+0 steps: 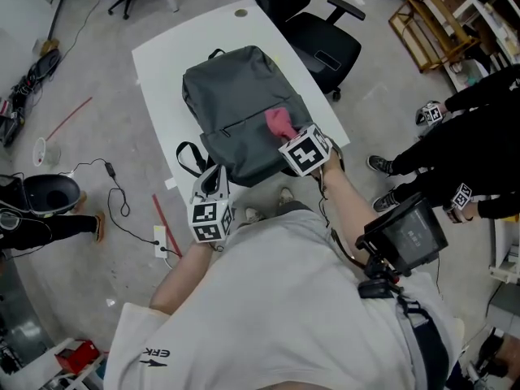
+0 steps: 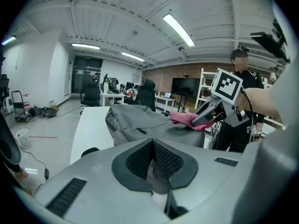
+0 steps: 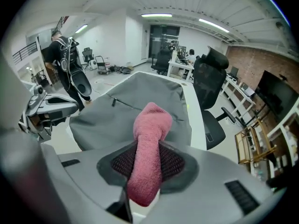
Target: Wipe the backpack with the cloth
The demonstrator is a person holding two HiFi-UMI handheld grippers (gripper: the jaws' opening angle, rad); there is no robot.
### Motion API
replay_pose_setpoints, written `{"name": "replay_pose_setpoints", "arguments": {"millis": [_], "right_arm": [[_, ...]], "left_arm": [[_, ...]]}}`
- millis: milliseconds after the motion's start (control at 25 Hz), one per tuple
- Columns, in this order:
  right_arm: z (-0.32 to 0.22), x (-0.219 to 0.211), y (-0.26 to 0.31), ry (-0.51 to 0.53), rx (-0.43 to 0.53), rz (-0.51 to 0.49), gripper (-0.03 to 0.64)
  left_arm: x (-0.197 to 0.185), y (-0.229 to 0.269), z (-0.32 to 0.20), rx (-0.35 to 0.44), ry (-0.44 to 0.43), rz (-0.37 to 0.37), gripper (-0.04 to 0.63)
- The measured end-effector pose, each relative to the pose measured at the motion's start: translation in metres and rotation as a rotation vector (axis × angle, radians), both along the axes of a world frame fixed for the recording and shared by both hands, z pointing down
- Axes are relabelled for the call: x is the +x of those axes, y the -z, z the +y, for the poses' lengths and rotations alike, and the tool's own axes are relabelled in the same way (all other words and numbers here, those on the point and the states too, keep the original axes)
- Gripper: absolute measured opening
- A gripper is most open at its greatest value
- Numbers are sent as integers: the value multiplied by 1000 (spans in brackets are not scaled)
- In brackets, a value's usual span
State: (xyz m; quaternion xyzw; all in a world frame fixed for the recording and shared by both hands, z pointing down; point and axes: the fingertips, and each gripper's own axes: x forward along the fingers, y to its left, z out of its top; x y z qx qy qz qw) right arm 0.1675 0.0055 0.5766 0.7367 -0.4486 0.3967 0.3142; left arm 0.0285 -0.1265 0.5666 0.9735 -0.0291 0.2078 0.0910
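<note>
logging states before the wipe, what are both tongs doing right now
Left tongs: closed, holding nothing.
Right tongs: closed on the pink cloth, which lies against the grey backpack.

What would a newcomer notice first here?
The pink cloth stands out first: it is clamped in the right hand-held gripper and rests on the grey backpack, which lies flat on the white table. Next comes the left hand-held gripper, jaws together on nothing, near the backpack's corner closest to the person.
</note>
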Motion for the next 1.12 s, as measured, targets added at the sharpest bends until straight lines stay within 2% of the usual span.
{"name": "replay_pose_setpoints", "arguments": {"millis": [280, 560, 760, 920, 1120], "right_arm": [[0, 4, -4, -8, 18, 11, 118], [-12, 21, 25, -81, 215, -60, 118], [-15, 63, 46, -98, 302, -50, 118], [-17, 112, 52, -99, 370, -40, 118], [-18, 171, 40, -80, 342, -27, 118]], "left_arm": [[5, -2, 3, 2, -20, -4, 3], [4, 0, -2, -6, -4, 4, 3], [10, 4, -4, -15, 23, 1, 3], [14, 3, -13, -15, 77, -2, 3], [21, 5, -23, -16, 174, -20, 3]]}}
